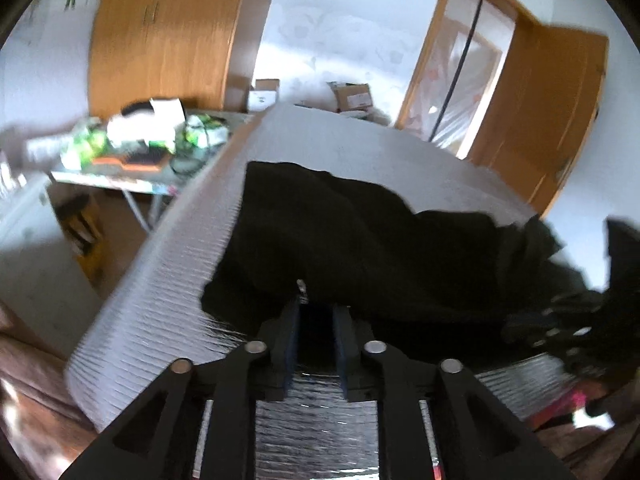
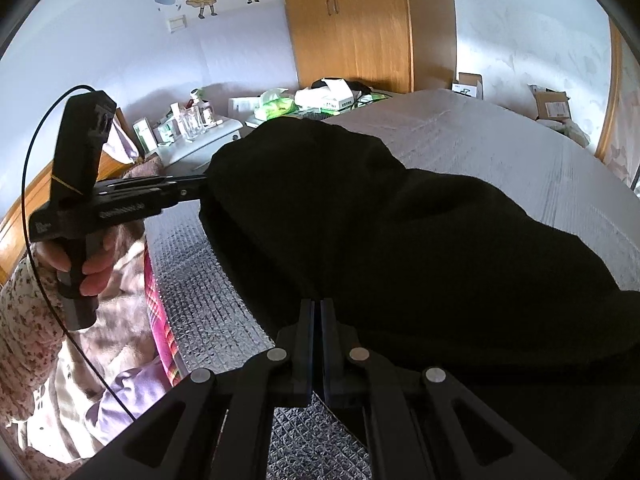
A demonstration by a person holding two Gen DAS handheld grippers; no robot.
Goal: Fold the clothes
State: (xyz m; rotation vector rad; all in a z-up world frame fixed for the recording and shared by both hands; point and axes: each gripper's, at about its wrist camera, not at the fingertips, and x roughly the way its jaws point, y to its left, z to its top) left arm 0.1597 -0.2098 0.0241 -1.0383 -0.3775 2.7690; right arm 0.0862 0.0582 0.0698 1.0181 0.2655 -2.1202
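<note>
Left gripper (image 1: pixel 316 308) has fingers a bit apart w/ the hem of the black garment (image 2: pixel 400 220) between them, can't tell if it's actually pinched. Garment's bunched on the silver mat (image 2: pixel 200 292). Right gripper (image 2: pixel 316 302) is clamped tight on its near edge.

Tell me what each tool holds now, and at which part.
Both hold the black garment. The right tool is shut on its near edge; the left tool grips the edge beside the zipper pull.
</note>
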